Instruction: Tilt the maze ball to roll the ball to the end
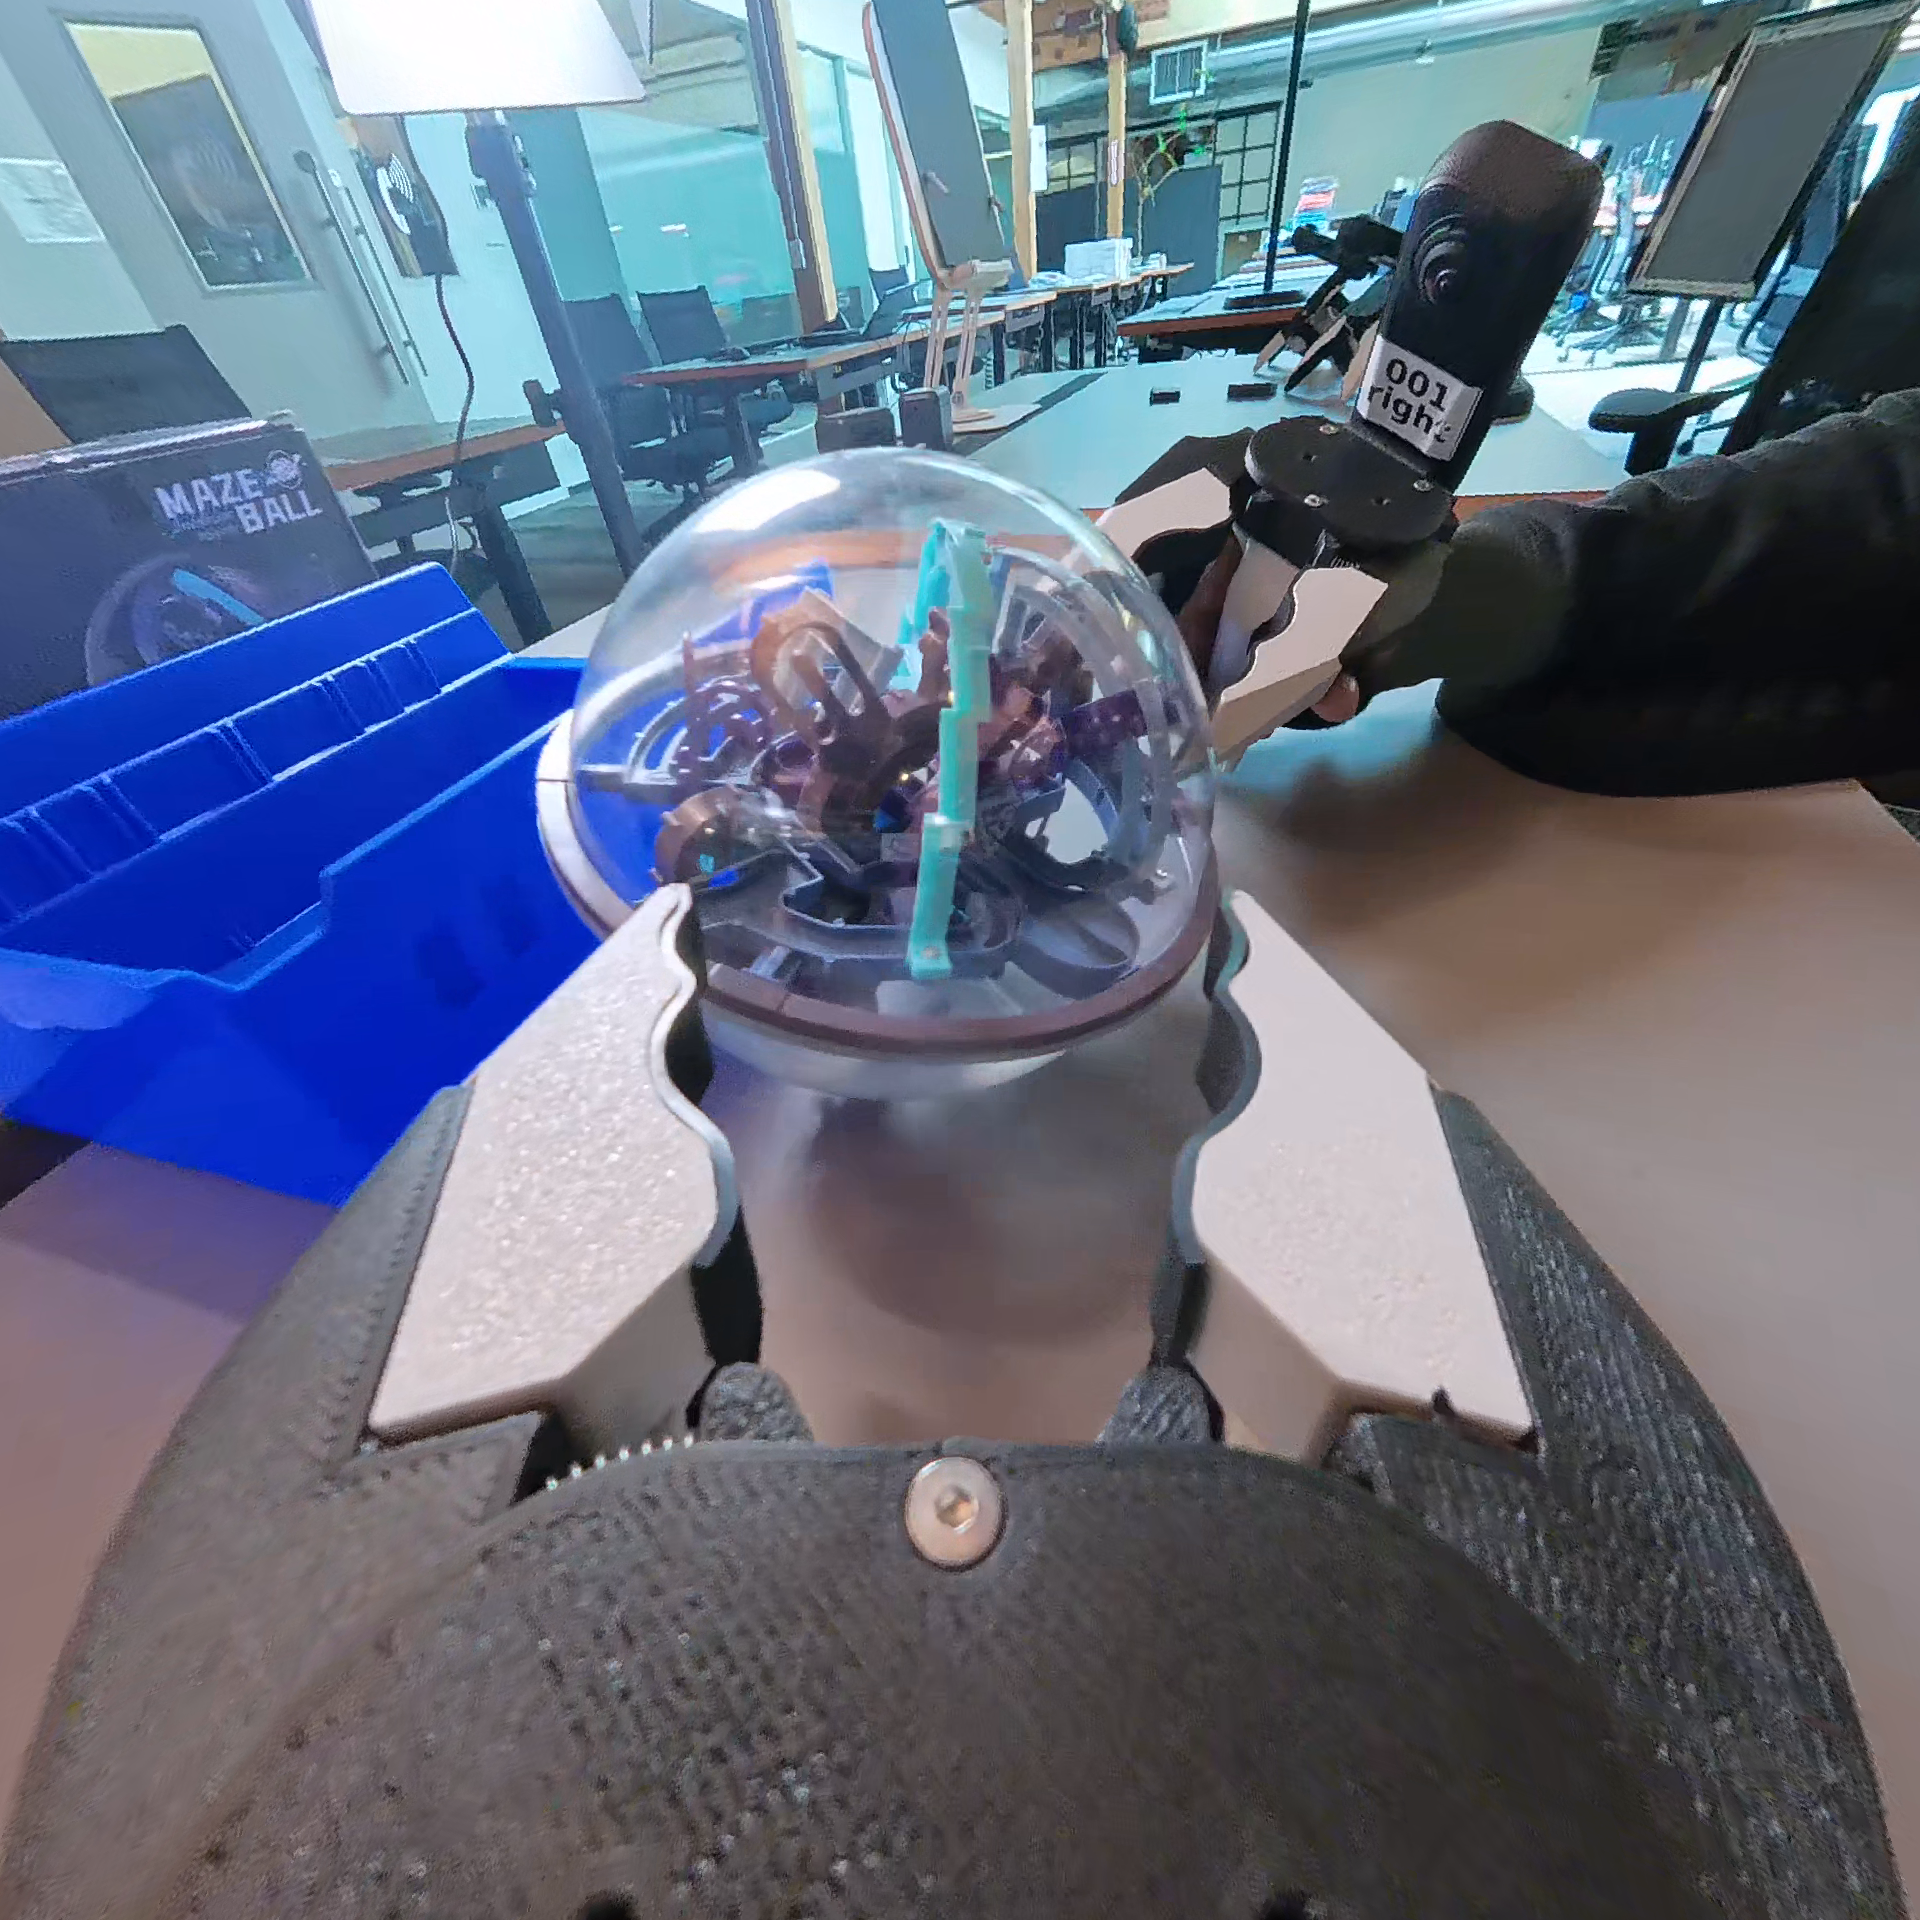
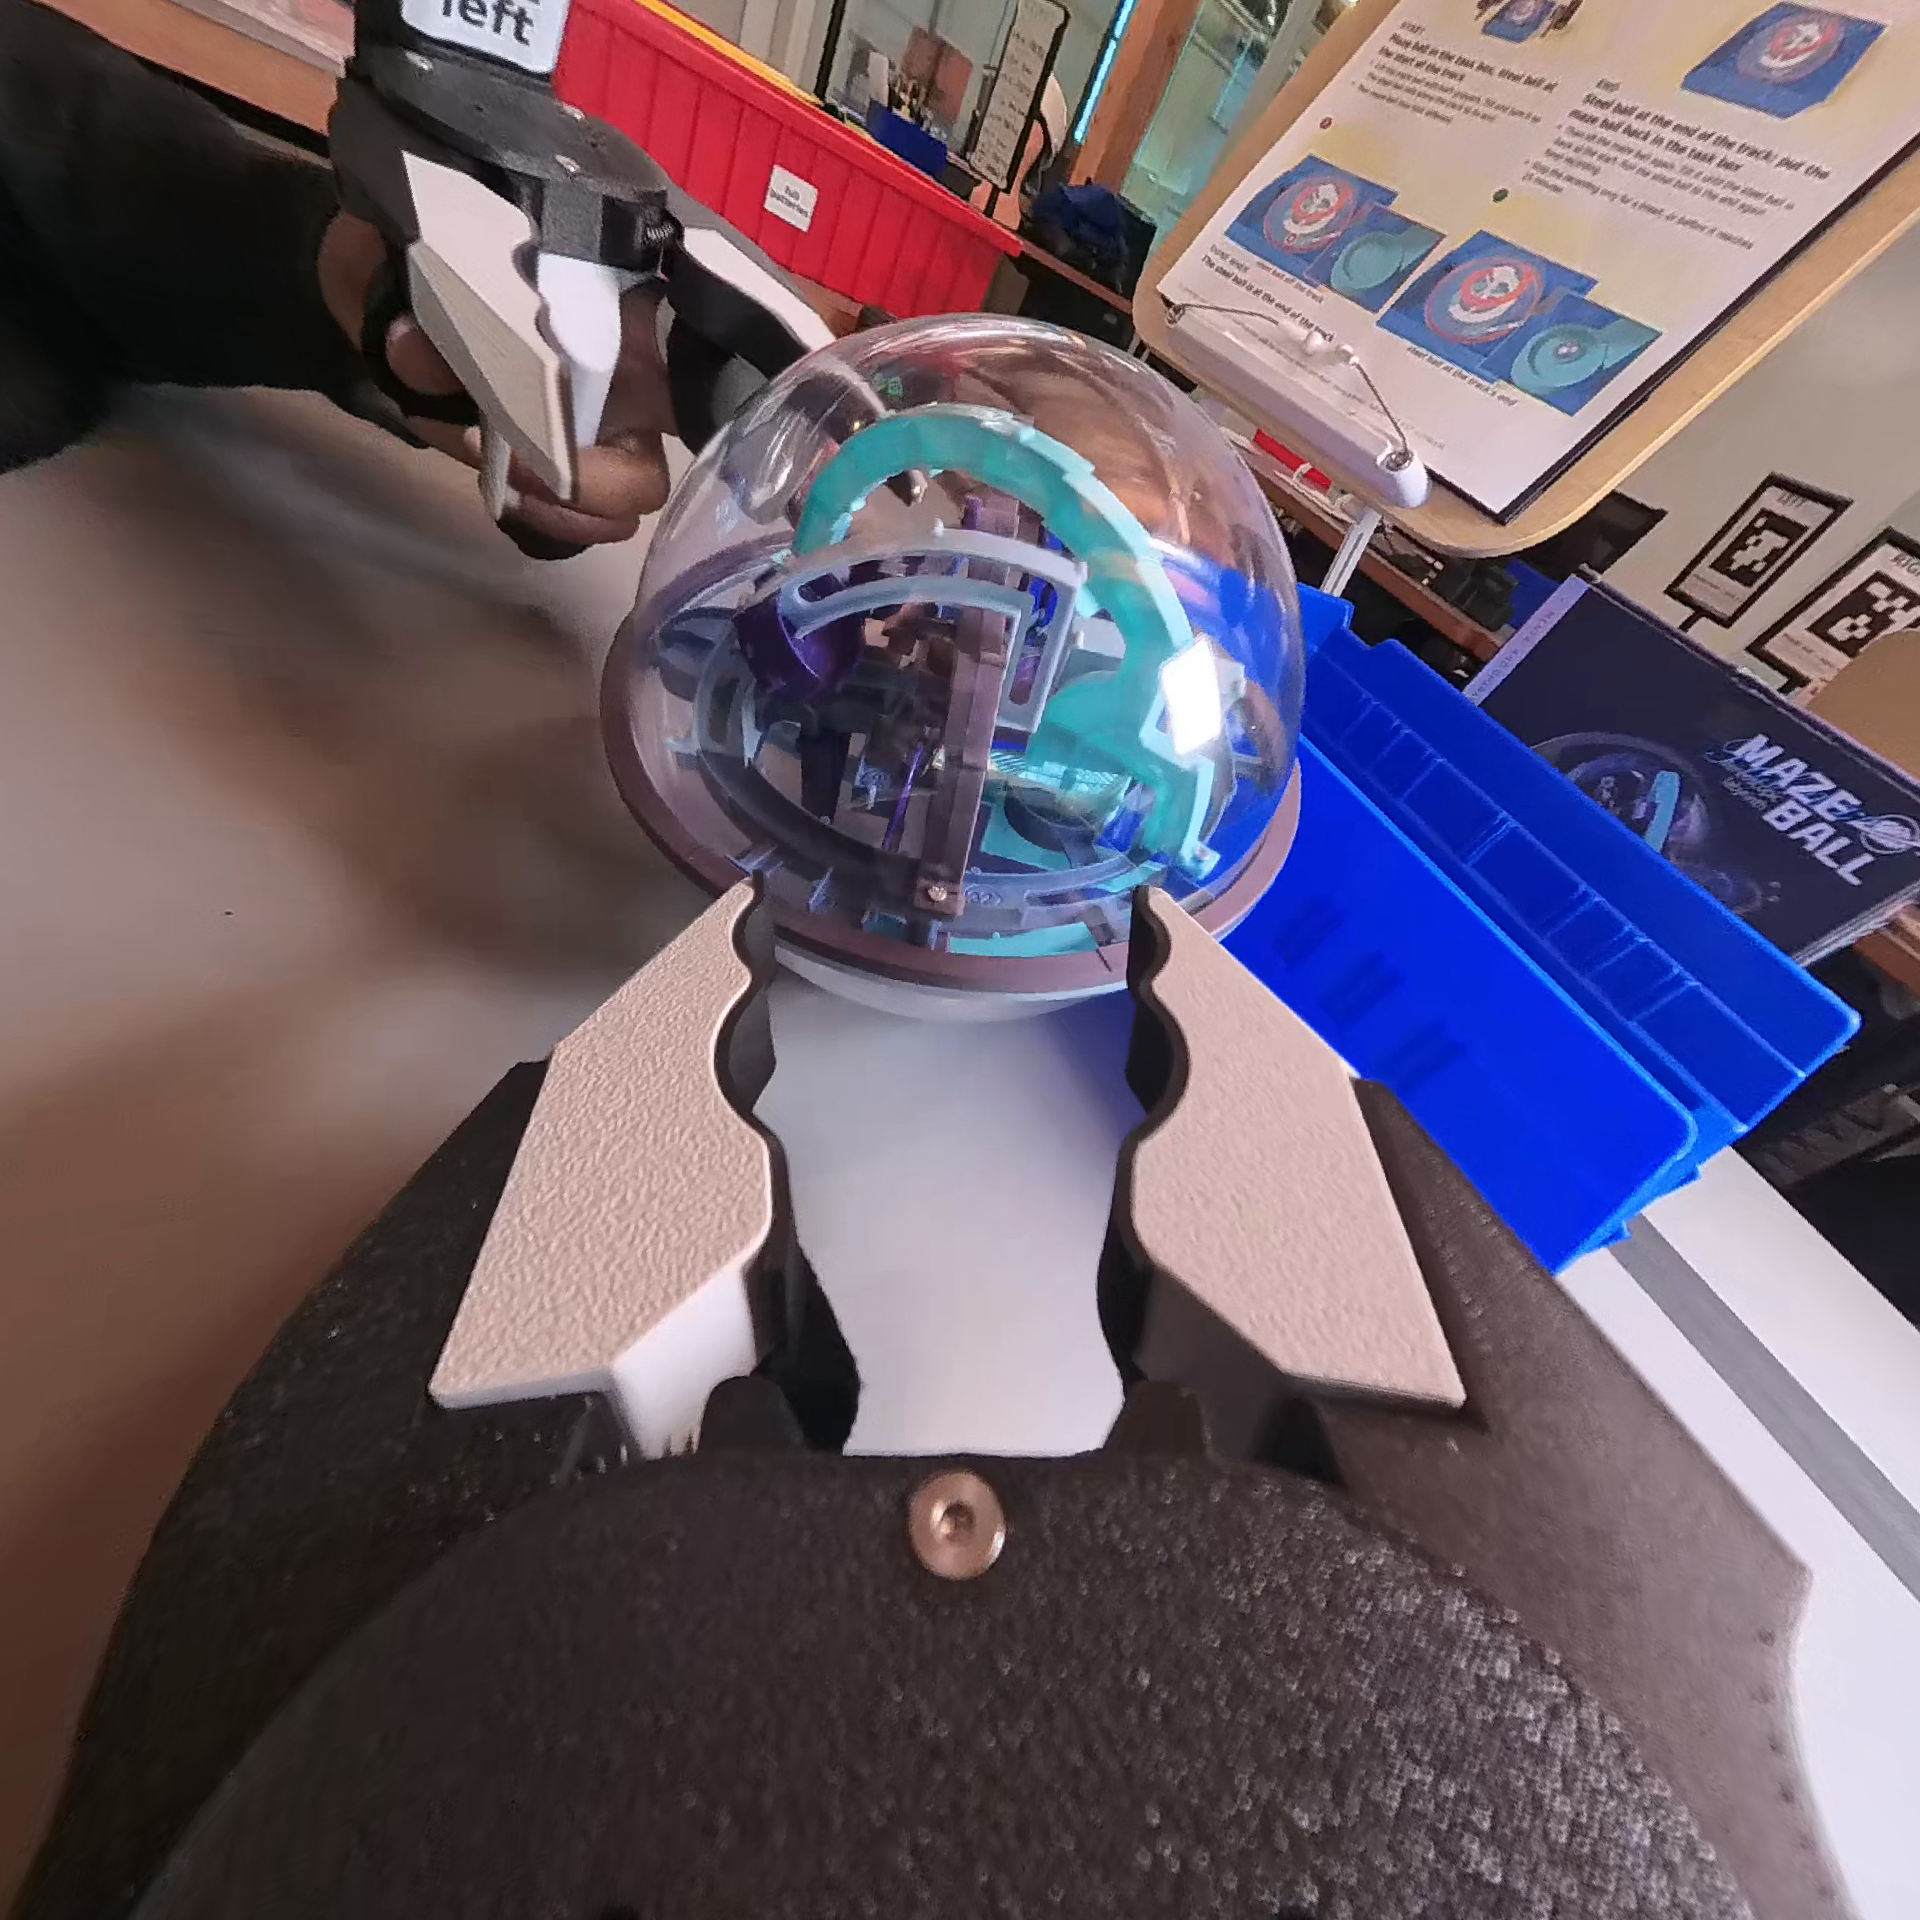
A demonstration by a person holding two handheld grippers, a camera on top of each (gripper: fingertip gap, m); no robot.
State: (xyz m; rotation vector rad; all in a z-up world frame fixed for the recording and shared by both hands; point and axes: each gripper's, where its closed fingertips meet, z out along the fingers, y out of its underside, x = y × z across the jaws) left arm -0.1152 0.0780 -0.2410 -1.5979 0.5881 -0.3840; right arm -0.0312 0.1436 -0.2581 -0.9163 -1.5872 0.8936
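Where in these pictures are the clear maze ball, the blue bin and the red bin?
maze ball point(image 1: 883, 727): left wrist view, on its clear upper dome.
blue bin point(image 1: 260, 831): left wrist view, on its near side wall.
red bin point(image 2: 769, 135): right wrist view, on its ribbed side wall.

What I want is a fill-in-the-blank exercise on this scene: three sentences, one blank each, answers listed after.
1. The maze ball sits between the fingertips of the left gripper and of the right gripper, so ___ grippers flank it.
2. The slotted bin beside the maze ball is coloured ___.
3. In the right wrist view, the long tray behind the left gripper is coloured ___.

Missing words: both; blue; red.
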